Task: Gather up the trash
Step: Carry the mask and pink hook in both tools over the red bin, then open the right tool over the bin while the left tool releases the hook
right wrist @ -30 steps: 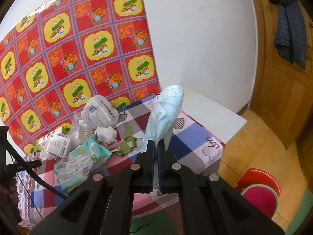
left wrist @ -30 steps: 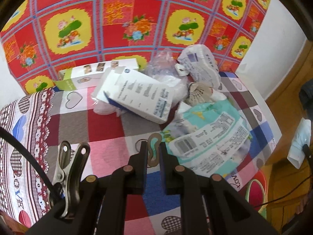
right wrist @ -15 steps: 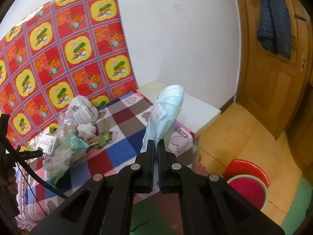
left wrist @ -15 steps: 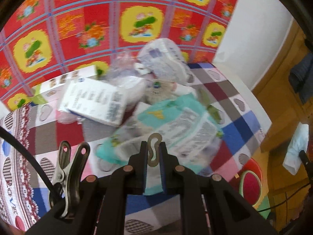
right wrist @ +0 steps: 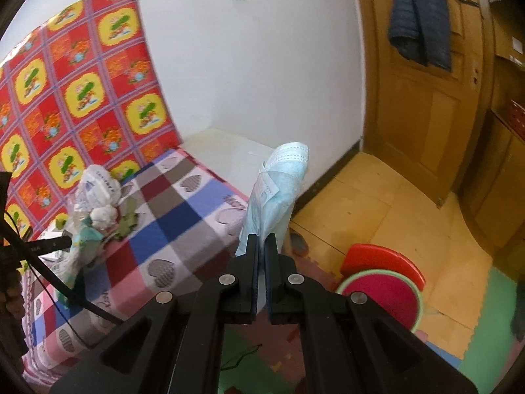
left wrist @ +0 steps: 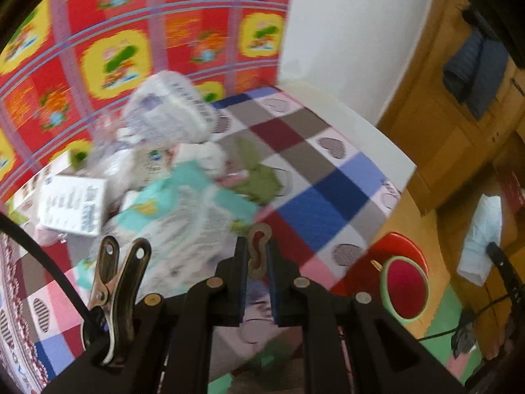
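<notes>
In the left wrist view, the left hand-held gripper (left wrist: 257, 256) is seen closed on a small brown curly piece (left wrist: 258, 252), which sticks up between the two black fingers. Behind it, a counter (left wrist: 315, 170) with a checked cloth of blue, red, grey and pink squares is seen. A heap of trash (left wrist: 157, 170) lies on the far left part of the counter. In the heap, a teal and white packet (left wrist: 183, 210), a white box with small print (left wrist: 73, 205), a crumpled white bag (left wrist: 170, 108) and some green scraps (left wrist: 259, 177) can be made out, though all is blurred. A red and yellow flower cloth (left wrist: 131, 46) hangs on the wall behind. A round red bin with a green rim (left wrist: 405, 287) stands on the floor to the right, just beside the counter. A metal clip (left wrist: 115, 282) is fixed to the gripper's left side.

In the right wrist view, the right hand-held gripper (right wrist: 261, 246) is seen closed on a light blue face mask (right wrist: 277, 190), which stands up above the fingers. The mask is held over the near right edge of the counter (right wrist: 183, 226). The heap of trash (right wrist: 98, 210) lies far to the left. The red bin (right wrist: 382, 290) stands on the floor, low and to the right of the gripper. A dark jacket (right wrist: 418, 16) hangs on a wooden door (right wrist: 426, 105) far right.
</notes>
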A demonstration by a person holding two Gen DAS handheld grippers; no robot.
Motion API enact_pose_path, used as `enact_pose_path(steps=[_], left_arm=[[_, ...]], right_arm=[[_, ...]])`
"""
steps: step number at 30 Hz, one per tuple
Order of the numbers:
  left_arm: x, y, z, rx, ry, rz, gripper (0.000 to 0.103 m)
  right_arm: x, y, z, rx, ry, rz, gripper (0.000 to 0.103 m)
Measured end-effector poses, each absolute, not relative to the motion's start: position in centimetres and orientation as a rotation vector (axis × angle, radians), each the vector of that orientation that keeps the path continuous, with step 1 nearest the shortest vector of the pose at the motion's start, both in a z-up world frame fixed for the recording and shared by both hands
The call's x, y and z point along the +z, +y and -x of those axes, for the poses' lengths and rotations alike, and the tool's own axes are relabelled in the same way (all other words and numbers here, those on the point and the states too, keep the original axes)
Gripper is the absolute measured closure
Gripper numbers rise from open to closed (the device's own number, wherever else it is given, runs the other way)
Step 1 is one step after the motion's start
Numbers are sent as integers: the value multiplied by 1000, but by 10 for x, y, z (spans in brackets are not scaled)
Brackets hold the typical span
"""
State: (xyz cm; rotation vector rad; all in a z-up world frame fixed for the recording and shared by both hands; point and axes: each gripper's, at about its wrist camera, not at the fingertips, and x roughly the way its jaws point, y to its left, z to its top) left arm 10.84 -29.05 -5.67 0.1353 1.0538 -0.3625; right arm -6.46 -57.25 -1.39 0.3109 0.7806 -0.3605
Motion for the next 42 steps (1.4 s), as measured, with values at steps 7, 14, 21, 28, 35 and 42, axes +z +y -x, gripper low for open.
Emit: enact_pose_path(steps=[7, 14, 21, 28, 35, 42], left_arm=[[-59, -353, -98, -484, 1061, -195, 92], [-64, -417, -79, -610, 1046, -272, 92], [-85, -480, -59, -726, 1076, -325, 92], [-114, -533, -40, -819, 1124, -353, 92], [-147, -580, -18, -860, 1161, -441, 92], [-192, -630, 9, -919, 1196, -518, 92]], right_arm=[[-25, -612, 89, -432, 816, -355, 99], [-51, -650, 110, -487, 870, -395, 99], [-90, -684, 128, -528, 932, -437, 99], [-126, -712, 139, -548, 973, -434, 99], [-174, -735, 151, -557, 1038, -434, 99], [-223, -752, 161, -553, 1114, -430, 99]])
